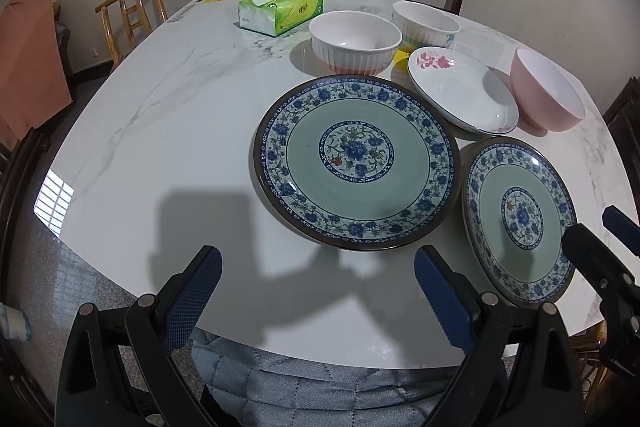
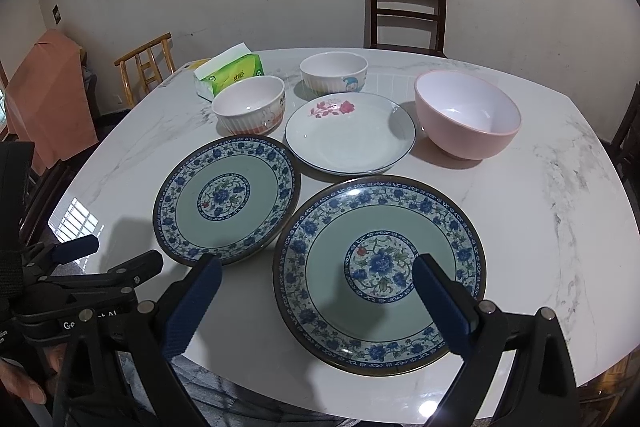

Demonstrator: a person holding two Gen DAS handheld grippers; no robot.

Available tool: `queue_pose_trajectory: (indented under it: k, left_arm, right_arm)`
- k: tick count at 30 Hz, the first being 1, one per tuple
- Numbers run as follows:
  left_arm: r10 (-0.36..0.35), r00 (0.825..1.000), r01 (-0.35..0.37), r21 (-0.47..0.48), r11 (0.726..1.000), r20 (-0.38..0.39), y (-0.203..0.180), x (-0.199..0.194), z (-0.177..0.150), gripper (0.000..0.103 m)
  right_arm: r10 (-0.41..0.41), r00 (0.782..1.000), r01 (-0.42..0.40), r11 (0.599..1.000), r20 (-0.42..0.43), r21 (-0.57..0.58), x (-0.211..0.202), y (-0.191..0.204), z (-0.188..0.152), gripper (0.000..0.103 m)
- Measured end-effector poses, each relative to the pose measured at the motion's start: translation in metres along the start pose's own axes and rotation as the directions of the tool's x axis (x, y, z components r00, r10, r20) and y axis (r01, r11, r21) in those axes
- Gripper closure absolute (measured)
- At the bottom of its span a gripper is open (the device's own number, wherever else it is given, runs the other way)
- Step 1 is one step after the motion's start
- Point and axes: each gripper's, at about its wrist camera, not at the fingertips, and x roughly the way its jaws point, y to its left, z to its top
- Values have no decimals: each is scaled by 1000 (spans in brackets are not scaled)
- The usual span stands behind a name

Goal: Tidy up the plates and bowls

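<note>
**Both claws open, nothing picked up yet**

The right gripper (image 2: 316,291) is spread wide and holds nothing. It hangs just above the near side of the right blue plate (image 2: 380,273), so that plate sits right in front of its fingers. The left gripper (image 1: 318,281) is wide open too, over bare table (image 1: 160,131), with the left blue plate (image 1: 356,161) a little ahead of it.

I think the job is only starting, since every dish lies alone. A good next move may be to pinch one blue plate by its rim and stack it on the other.

Farther back sit the white rose plate (image 2: 350,133), the pink bowl (image 2: 468,115) and two ribbed bowls (image 2: 250,105) (image 2: 334,71).
</note>
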Motion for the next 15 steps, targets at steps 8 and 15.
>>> queue_pose_trajectory:
  k: [8, 15]
  left_arm:
    - [1, 1000, -1, 1, 1000, 0, 0, 0, 0, 8]
    - [2, 1000, -2, 3, 1000, 1, 0, -2, 0, 8]
  right_arm:
    - [1, 1000, -1, 1000, 1, -1, -2, 1, -2, 4]
    - [6, 1000, -6, 1000, 3, -3, -3, 3, -4, 5]
